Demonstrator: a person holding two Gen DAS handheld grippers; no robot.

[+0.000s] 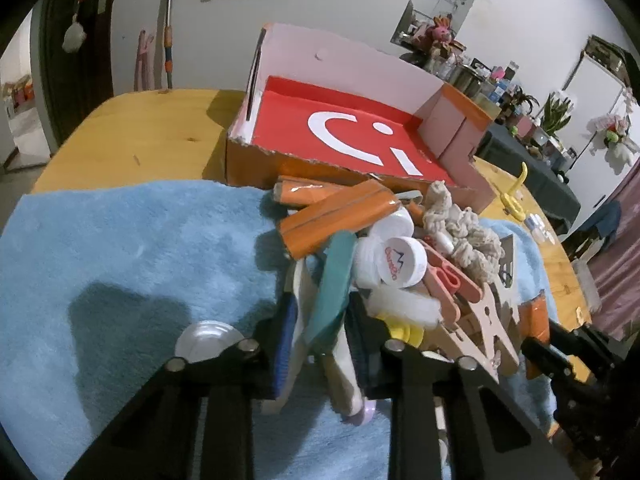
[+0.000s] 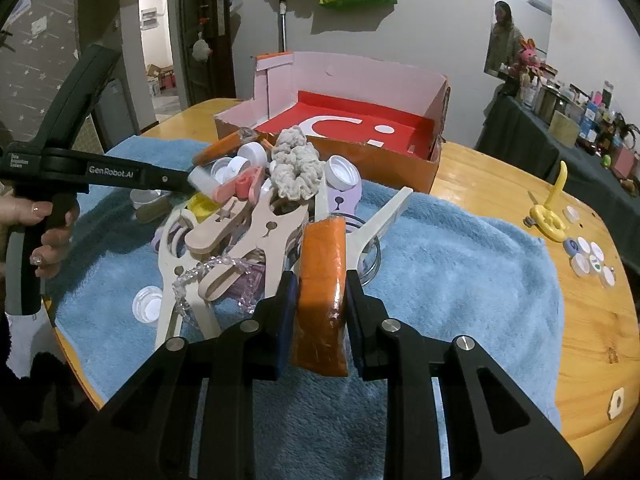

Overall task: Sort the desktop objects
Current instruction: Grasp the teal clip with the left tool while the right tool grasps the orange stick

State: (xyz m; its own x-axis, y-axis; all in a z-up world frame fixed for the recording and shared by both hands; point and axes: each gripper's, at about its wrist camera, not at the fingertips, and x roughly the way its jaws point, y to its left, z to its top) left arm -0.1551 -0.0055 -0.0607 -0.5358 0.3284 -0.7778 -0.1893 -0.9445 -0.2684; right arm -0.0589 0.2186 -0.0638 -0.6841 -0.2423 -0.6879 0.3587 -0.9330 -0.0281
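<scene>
A pile of small objects lies on a blue towel (image 2: 460, 264): wooden clips (image 2: 256, 232), bottle caps (image 1: 402, 260), orange wrapped sticks (image 1: 340, 216), a beige scrunchie (image 2: 298, 170). My right gripper (image 2: 320, 300) is shut on an orange wrapped stick (image 2: 322, 292) at the pile's near edge. My left gripper (image 1: 320, 344) has its jaws around a teal and a white clip (image 1: 332, 280) in the pile; it also shows in the right wrist view (image 2: 192, 182). An open box with a red bottom (image 1: 340, 136) stands behind the pile.
A yellow hook (image 2: 552, 212) and several loose caps (image 2: 588, 258) lie on the wooden table (image 2: 500, 184) to the right of the towel. A loose cap (image 1: 208, 338) lies by the left finger. A cluttered dark side table (image 2: 560, 140) stands further right.
</scene>
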